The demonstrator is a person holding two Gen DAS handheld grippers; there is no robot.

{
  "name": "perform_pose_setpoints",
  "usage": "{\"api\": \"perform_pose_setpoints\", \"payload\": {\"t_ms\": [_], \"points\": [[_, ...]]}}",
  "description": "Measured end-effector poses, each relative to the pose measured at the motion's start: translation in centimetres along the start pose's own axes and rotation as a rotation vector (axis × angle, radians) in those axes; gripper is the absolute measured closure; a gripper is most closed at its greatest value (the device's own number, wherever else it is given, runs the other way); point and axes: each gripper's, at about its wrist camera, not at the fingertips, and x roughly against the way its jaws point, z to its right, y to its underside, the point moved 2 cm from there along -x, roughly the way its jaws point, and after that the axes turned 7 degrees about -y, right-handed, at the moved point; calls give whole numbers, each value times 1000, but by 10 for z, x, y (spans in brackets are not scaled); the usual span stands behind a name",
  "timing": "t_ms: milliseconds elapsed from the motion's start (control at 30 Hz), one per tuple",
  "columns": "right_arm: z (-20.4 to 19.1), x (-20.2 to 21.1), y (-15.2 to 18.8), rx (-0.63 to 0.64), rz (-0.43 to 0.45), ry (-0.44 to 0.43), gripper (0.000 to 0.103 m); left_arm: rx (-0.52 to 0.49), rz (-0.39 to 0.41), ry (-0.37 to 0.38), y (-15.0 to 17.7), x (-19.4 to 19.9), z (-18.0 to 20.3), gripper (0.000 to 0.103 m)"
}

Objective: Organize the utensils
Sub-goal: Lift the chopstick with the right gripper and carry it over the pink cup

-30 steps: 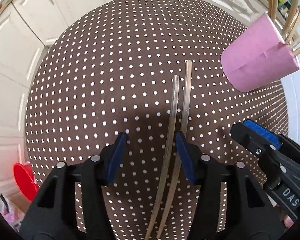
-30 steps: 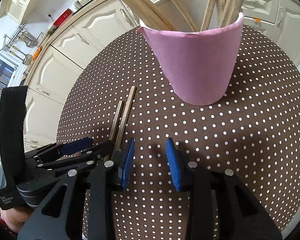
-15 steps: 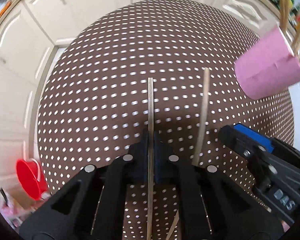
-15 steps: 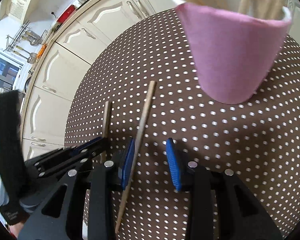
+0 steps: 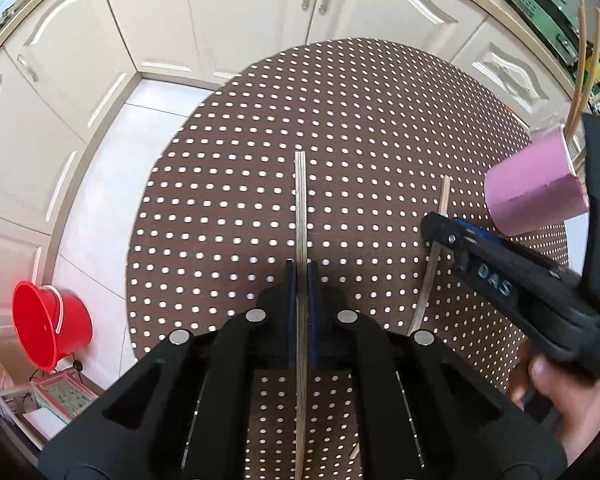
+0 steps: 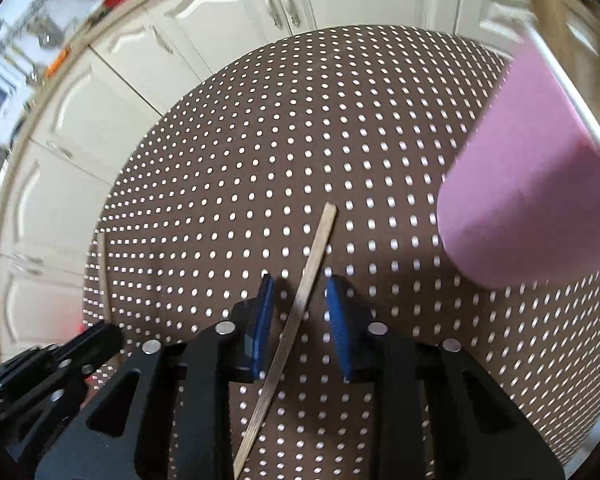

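Note:
My left gripper (image 5: 301, 268) is shut on a thin wooden stick (image 5: 301, 208) and holds it above the brown dotted table (image 5: 360, 100). A second wooden stick (image 6: 314, 260) lies on the table between the open pads of my right gripper (image 6: 300, 292); it also shows in the left wrist view (image 5: 440, 216). A pink cup (image 6: 540, 184) with several wooden sticks in it stands at the right; it also shows in the left wrist view (image 5: 536, 192). The right gripper shows at the right of the left wrist view (image 5: 444, 224).
White kitchen cabinets (image 5: 240, 12) stand behind the round table. A red bucket (image 5: 48, 328) sits on the floor at the left. The table's left edge drops to a pale tiled floor (image 5: 100, 200).
My left gripper shut on one stick and lifted it away from the other. My right gripper moved left, so the remaining stick lies between its open pads.

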Motion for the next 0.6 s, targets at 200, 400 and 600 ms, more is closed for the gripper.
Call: {"api": "perform_pose_setpoints", "payload": {"t_ms": [200, 400, 600], "points": [[-3, -6, -10, 20, -27, 20, 95, 22, 18, 1, 3, 13, -9, 97], [9, 8, -4, -13, -30, -94, 98, 33, 37, 24, 3, 28, -7, 97], [-6, 51, 7, 17, 37, -177, 98, 33, 83, 57, 1, 56, -2, 97]]}}
